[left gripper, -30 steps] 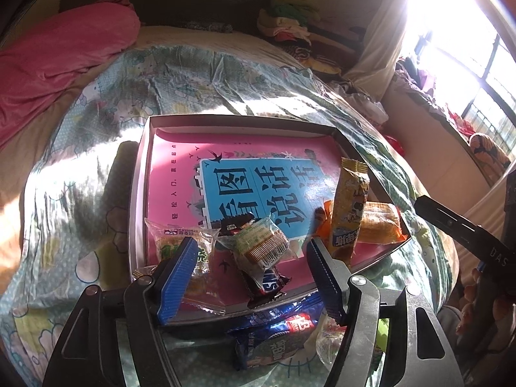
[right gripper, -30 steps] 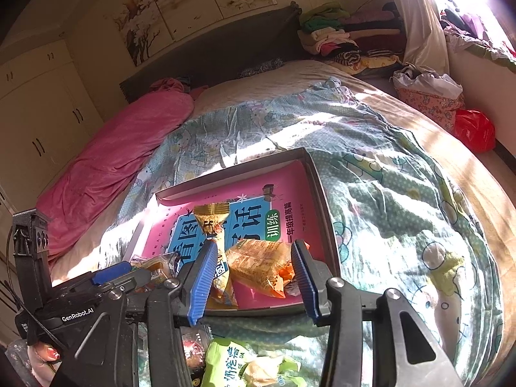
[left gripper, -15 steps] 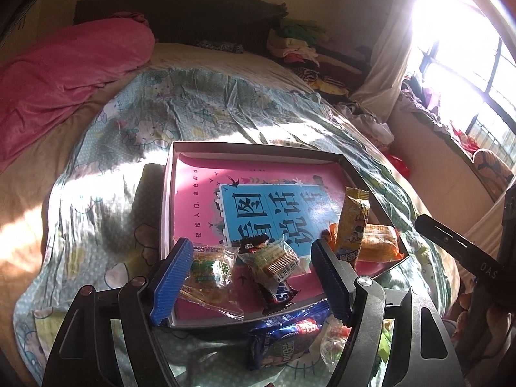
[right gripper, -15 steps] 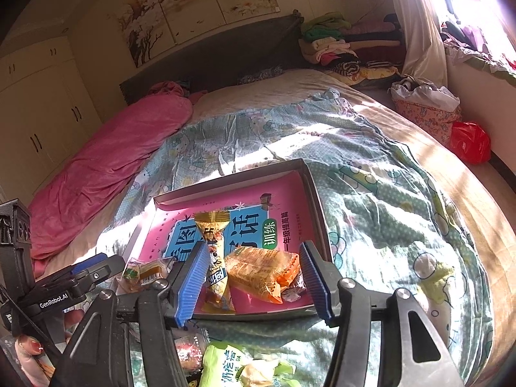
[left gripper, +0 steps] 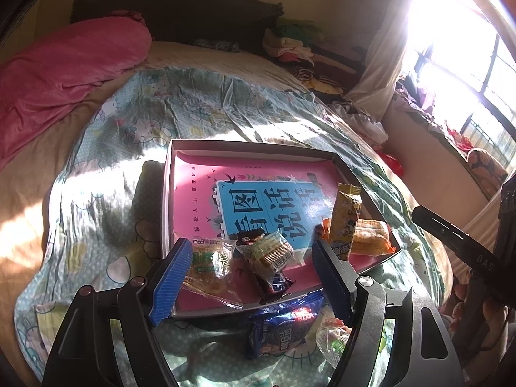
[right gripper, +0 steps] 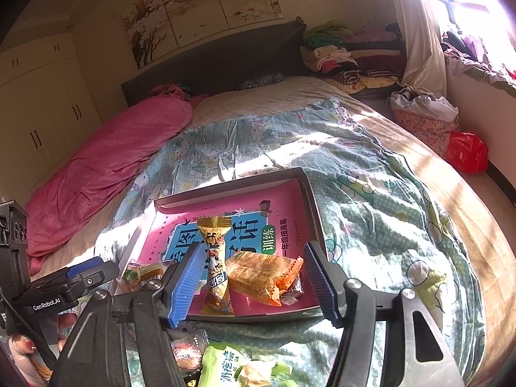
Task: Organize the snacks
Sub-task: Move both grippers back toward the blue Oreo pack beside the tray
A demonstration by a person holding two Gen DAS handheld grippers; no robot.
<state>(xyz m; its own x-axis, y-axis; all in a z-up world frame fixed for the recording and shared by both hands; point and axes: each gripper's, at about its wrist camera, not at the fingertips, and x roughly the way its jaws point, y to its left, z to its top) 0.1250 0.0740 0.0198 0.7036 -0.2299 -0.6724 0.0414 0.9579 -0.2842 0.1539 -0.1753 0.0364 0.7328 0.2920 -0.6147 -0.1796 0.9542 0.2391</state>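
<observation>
A shallow grey box [left gripper: 245, 144] on the bed holds a pink and blue book [left gripper: 206, 200] with snacks on it. My left gripper [left gripper: 250, 272] hovers open over the near edge, above a clear-wrapped pastry [left gripper: 209, 266], a biscuit pack [left gripper: 274, 251] and a dark chocolate bar [left gripper: 277, 285]. My right gripper [right gripper: 253, 285] hangs over the box's [right gripper: 225, 187] near right corner, its jaws opening. A long yellow packet [right gripper: 215, 264] and an orange packet [right gripper: 258, 274] lie in the box between its fingers, untouched by the pads.
Outside the box, on the quilt, lie a blue cookie packet [left gripper: 283, 330], a clear candy wrapper [left gripper: 332, 338] and a green packet [right gripper: 225, 367]. A pink blanket [right gripper: 106, 167] runs along the left of the bed. Folded clothes [right gripper: 338, 51] are stacked by the headboard.
Both grippers have drawn back from the box, so more of the bed shows. The right jaws have spread wider, the left ones slightly. The snacks in the box lie where they were.
</observation>
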